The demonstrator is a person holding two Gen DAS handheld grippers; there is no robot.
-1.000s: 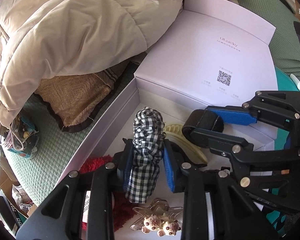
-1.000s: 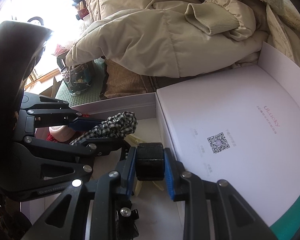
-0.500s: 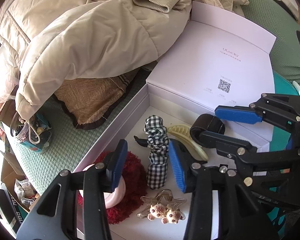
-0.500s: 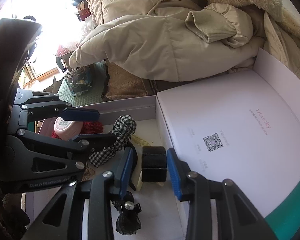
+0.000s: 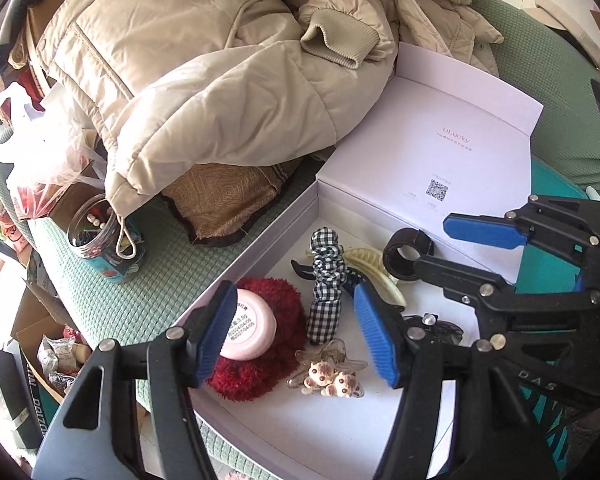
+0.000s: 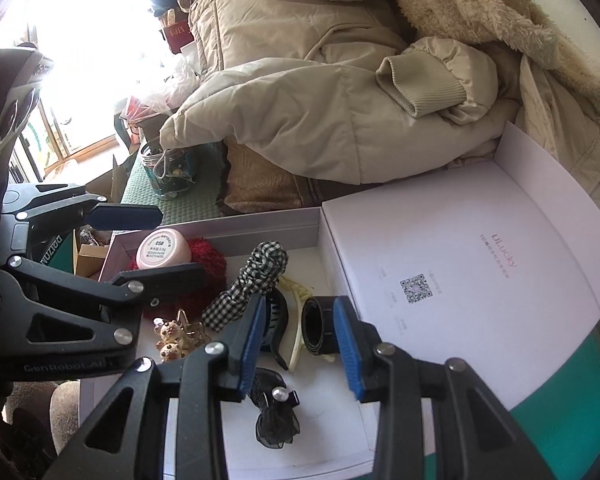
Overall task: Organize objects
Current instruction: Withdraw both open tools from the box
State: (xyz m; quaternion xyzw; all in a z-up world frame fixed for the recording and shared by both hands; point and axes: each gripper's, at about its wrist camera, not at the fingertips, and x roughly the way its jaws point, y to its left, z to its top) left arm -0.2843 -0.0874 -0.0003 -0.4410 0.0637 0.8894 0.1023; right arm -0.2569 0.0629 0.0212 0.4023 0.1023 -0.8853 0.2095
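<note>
**Both tongs open above the white box**

My left gripper (image 5: 296, 332) is spread wide and holds nothing; the checked scrunchie (image 5: 326, 284) lies between its blue pads, free, inside the white box (image 5: 256, 240). My right gripper (image 6: 298, 344) is also apart and empty, and the black ring band (image 6: 316, 326) rests just beside its right pad, near the box's raised inner lid (image 6: 440, 264). On the left side of the box a pink jar (image 5: 250, 330) sits on a red fluffy scrunchie (image 5: 276, 356). Near me lies a clear star clip with little bears (image 5: 328, 370); a cream claw clip (image 5: 374, 268) lies farther. I judge the small accessories are collected here so they stay together.
</note>
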